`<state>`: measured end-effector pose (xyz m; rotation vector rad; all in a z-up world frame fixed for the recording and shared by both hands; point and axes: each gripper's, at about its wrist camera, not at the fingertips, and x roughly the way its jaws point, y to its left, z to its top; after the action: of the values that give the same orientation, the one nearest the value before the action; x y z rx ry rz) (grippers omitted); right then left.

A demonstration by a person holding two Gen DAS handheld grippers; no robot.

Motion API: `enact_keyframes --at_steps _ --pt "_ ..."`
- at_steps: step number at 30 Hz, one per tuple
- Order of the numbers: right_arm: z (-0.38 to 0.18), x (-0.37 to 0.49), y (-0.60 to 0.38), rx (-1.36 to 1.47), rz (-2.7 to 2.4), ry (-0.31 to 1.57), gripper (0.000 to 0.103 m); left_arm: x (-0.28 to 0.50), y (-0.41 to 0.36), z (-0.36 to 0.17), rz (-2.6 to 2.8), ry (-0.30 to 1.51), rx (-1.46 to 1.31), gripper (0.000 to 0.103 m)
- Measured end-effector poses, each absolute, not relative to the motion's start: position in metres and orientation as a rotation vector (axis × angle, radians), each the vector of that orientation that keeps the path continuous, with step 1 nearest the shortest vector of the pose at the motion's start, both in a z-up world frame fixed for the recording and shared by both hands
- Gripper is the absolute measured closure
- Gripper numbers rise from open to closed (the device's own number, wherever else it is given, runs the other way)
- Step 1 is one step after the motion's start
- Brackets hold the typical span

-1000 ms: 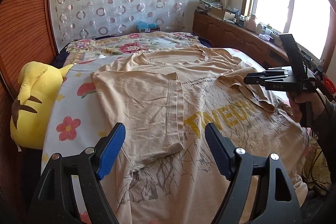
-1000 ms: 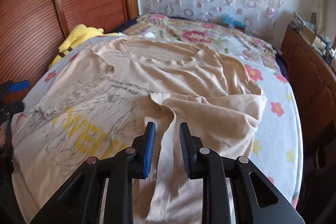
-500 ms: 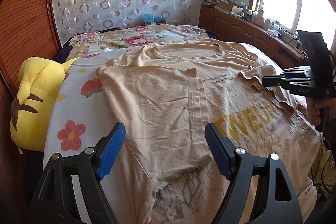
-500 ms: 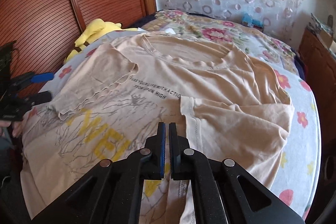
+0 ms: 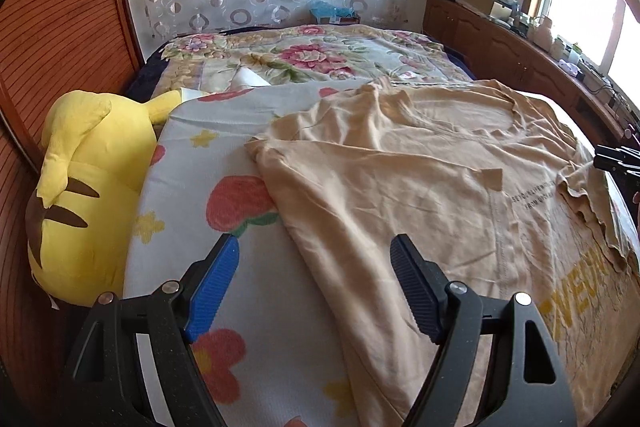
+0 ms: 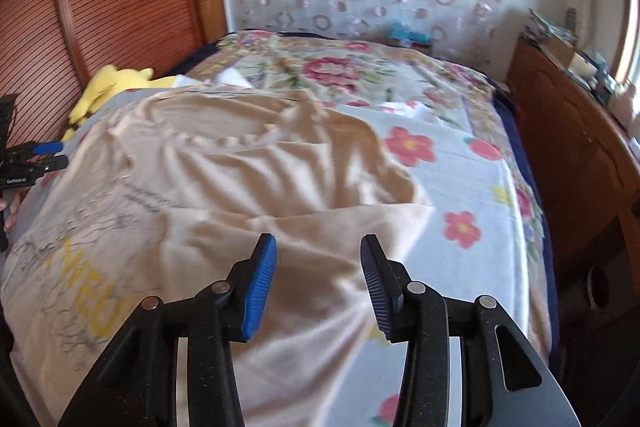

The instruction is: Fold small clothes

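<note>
Your beige cotton T-shirt with yellow lettering (image 5: 420,195) lies spread on the flower-printed bed sheet (image 5: 224,195), both sleeves folded inward. Your left gripper (image 5: 316,287) hangs wide apart over its edge, empty. Your right gripper (image 6: 318,283) has just been opening, nothing between its jaws

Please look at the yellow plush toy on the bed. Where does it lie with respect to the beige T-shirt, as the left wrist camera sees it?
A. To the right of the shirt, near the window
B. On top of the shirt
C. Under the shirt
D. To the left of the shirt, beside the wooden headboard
D: the yellow plush toy lies left of the beige T-shirt, apart from it, against the wooden headboard.
</note>
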<state>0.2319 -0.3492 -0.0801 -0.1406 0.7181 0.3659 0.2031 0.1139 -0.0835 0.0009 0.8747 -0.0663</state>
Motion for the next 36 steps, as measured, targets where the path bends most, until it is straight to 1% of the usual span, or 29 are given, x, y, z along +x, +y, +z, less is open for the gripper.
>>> enact_keyframes --at_steps 5,9,14,19,24,27,29,30,32,36 --pt "-0.094 0.257 -0.37 -0.064 0.326 0.76 0.055 0.226 0.122 -0.091 -0.044 0.9 -0.003 0.024" --pt "-0.095 0.27 -0.359 -0.061 0.308 0.761 0.055 0.237 0.124 -0.097 -0.049 0.913 -0.009 0.024" --pt "-0.095 0.272 -0.343 -0.111 0.295 0.756 0.049 0.239 0.121 -0.097 -0.059 0.907 -0.004 0.024" --pt "-0.096 0.273 -0.342 -0.126 0.307 0.758 0.042 0.242 0.122 -0.098 -0.057 0.905 -0.003 0.019" --pt "-0.093 0.275 -0.344 -0.111 0.301 0.761 0.041 0.244 0.125 -0.099 -0.054 0.912 -0.005 0.014" --pt "-0.094 0.28 -0.344 -0.11 0.305 0.759 0.041 0.251 0.126 -0.098 -0.067 0.933 0.0 0.014" --pt "-0.093 0.282 -0.345 -0.105 0.304 0.758 0.041 0.255 0.125 -0.096 -0.08 0.935 -0.005 0.02" --pt "-0.093 0.284 -0.346 -0.094 0.302 0.757 0.041 0.258 0.126 -0.095 -0.097 0.927 -0.016 0.024" --pt "-0.093 0.286 -0.346 -0.084 0.298 0.757 0.041 0.261 0.128 -0.094 -0.119 0.914 -0.063 0.025" --pt "-0.095 0.289 -0.346 -0.096 0.3 0.76 0.041 0.27 0.131 -0.092 -0.12 0.907 -0.091 0.033"
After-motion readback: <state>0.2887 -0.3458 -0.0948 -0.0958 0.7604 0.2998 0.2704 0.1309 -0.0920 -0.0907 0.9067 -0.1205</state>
